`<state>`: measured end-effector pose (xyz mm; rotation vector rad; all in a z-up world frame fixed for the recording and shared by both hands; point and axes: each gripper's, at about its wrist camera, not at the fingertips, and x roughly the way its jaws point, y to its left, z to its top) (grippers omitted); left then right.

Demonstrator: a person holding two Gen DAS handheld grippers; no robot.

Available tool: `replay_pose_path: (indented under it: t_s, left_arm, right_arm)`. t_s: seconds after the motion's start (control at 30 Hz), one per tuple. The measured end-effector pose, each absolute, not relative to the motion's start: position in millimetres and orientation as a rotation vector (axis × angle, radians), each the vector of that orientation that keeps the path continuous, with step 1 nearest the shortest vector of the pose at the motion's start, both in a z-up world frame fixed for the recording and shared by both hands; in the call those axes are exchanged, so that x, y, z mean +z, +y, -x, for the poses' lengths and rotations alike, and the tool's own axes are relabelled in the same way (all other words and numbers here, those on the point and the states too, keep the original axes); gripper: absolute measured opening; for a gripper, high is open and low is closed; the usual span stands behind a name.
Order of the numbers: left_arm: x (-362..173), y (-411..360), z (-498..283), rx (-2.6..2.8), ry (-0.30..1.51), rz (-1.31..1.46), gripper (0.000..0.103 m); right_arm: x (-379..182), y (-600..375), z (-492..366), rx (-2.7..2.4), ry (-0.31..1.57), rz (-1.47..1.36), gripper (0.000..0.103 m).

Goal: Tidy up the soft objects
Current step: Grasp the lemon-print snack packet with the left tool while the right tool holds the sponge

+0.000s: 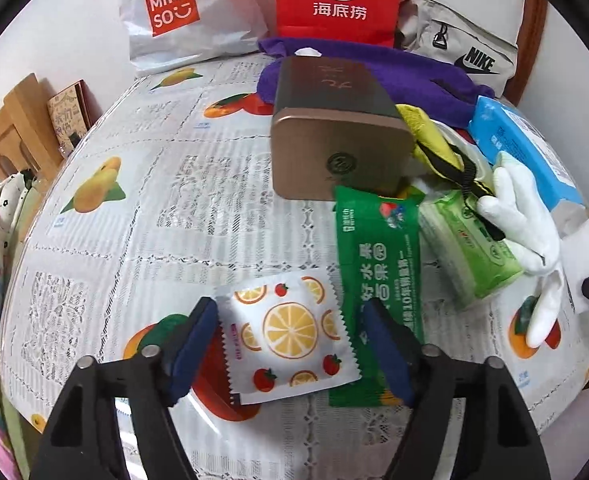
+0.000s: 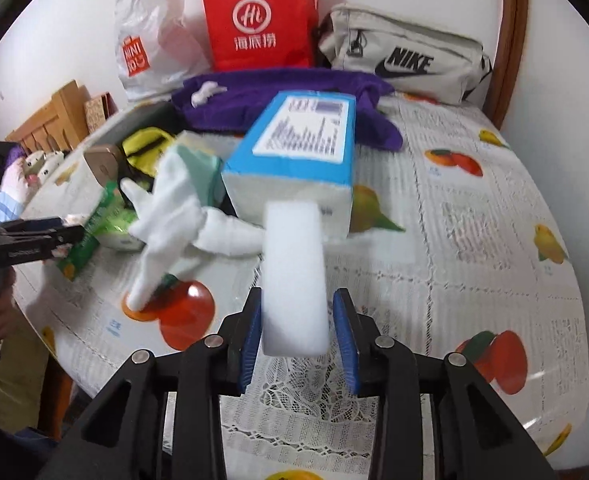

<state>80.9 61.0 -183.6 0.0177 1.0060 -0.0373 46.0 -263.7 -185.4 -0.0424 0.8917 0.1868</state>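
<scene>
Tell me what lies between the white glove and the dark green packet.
In the left wrist view, a light green wipes pack lies between the white glove and the dark green packet, with a black strap across it.

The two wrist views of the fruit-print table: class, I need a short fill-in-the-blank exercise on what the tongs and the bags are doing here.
1. Between the right tongs sits a white ____ block.
2. The left tongs stand open around a small packet printed with ____ slices.
3. The paper bag standing at the wall is ____.
4. The grey pouch by the wall bears the word ____.

Missing words: sponge; orange; red; NIKE
</scene>
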Motion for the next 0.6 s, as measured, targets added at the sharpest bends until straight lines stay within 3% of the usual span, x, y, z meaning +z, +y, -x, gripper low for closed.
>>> replay_pose_path:
  t_s: [0.13,0.23,0.43,0.53,0.6]
  left_arm:
    - [-184.5,67.5,-82.6,-0.038,0.986,0.006,0.075]
    - [-182.8,66.5,-82.0,-0.055,0.968,0.004,0.055]
    - [-180.8,66.7,-80.7,-0.087,0.96,0.015,0.034]
    - [-178.9,70.3,-80.9,-0.114,0.971,0.063,0.014]
    - [-177.9,72.7,-80.7,-0.116,0.972,0.08,0.014]
  right_arm:
    - [-197.3,-266.4,-56.6,0.177,0.919,0.002,0.036]
    - [-200.5,-265.8,-62.1,0.168,0.913,-0.012,0.036]
    - [-202.2,-263.5,-64.3,0.173,0.911,-0.02,0.03]
    - [-199.8,-264.9,-62.5,0.182,0.906,-0.029,0.03]
    - [-197.7,-265.8,-60.1,0.188,0.905,-0.033,0.03]
